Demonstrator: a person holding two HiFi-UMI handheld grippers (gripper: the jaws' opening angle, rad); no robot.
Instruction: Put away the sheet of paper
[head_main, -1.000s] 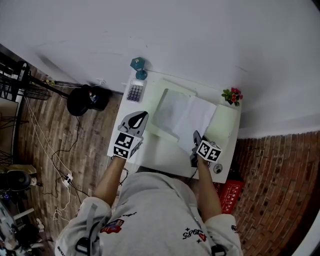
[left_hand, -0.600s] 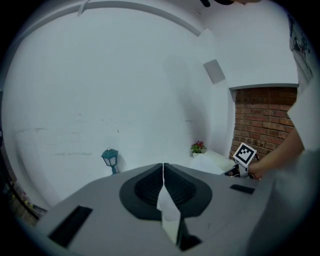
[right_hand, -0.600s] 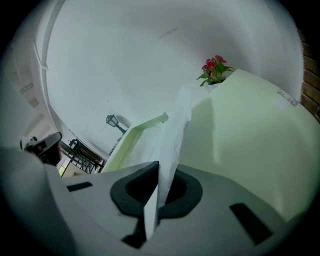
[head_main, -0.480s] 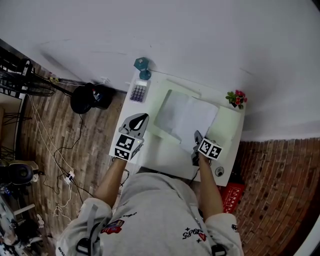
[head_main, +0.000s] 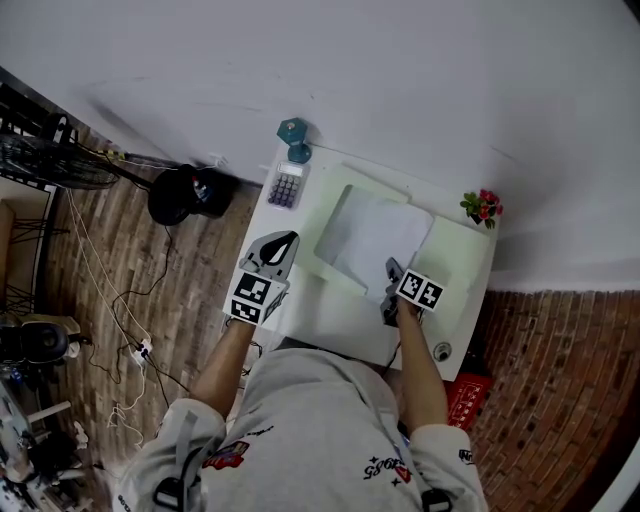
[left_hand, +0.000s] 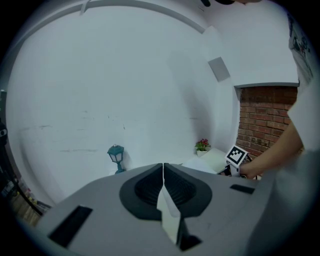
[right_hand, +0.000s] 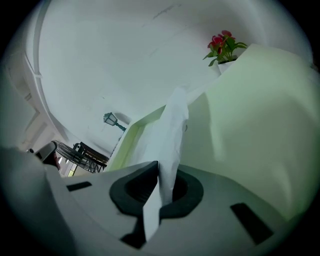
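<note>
The white sheet of paper (head_main: 372, 233) lies across the open pale green folder (head_main: 456, 256) on the white desk. My right gripper (head_main: 390, 272) is at the sheet's near edge. In the right gripper view the sheet (right_hand: 173, 131) rises from between the jaws of my right gripper (right_hand: 159, 169), which pinch its edge while they are opening. My left gripper (head_main: 285, 241) hovers over the desk's left part, to the left of the folder. In the left gripper view my left gripper (left_hand: 163, 168) has its jaws together and holds nothing.
A calculator (head_main: 284, 187) and a small teal lamp (head_main: 294, 137) stand at the desk's far left. A potted flower (head_main: 482, 207) is at the far right corner. A black bag (head_main: 181, 195) and a fan (head_main: 60, 165) are on the floor to the left.
The sheet has come down flatter onto the folder. My right gripper has moved slightly away from me with it. The left gripper has kept its place.
</note>
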